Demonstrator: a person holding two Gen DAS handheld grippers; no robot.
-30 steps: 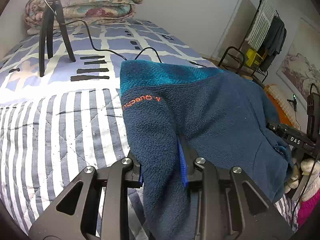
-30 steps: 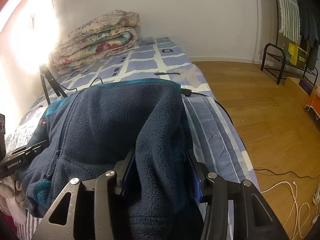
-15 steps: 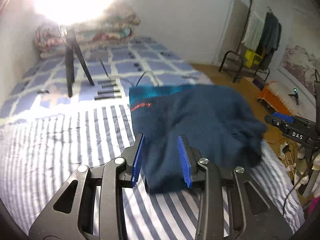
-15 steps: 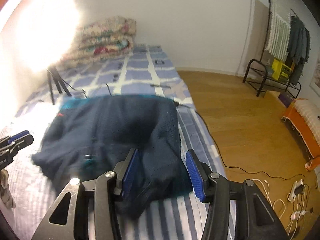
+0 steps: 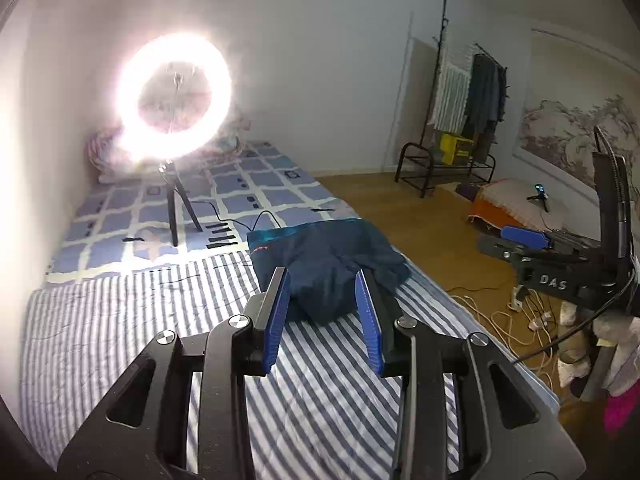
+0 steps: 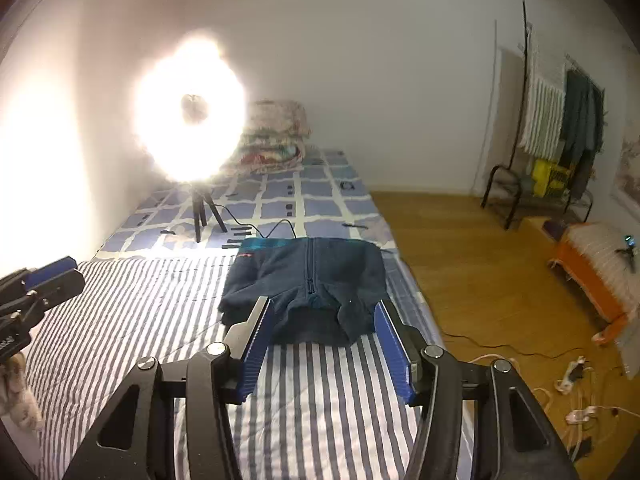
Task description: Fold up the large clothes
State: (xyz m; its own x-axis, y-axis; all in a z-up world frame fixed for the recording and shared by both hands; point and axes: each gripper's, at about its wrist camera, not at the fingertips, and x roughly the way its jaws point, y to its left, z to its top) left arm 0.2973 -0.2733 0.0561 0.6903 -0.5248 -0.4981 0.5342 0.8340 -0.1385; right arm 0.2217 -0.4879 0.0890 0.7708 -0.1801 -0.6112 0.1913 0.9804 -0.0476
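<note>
- Fleece jacket (image 6: 308, 280), navy with a teal collar band and a centre zip, lies in a rough folded bundle on the bed (image 6: 160, 320), near its right edge, where the striped sheet meets the checked one.
- Risk, as I judge it: thick, springy pile may let the layers creep open, and the lumpy near hem could slump toward the bed edge if nudged.
- Left hand-held gripper (image 5: 324, 312) hangs above the striped sheet, ribbed blue pads apart, nothing between them.
- Right hand-held gripper (image 6: 326, 340) likewise stands wide apart and empty, short of the jacket.
- Cable (image 6: 276, 228) from the ring light (image 6: 192, 116) trails just behind the collar; a careless reach could snag it and tip the tripod.
- Quilt (image 6: 276, 136), floral and soft, is stacked at the bed's far end.
</note>
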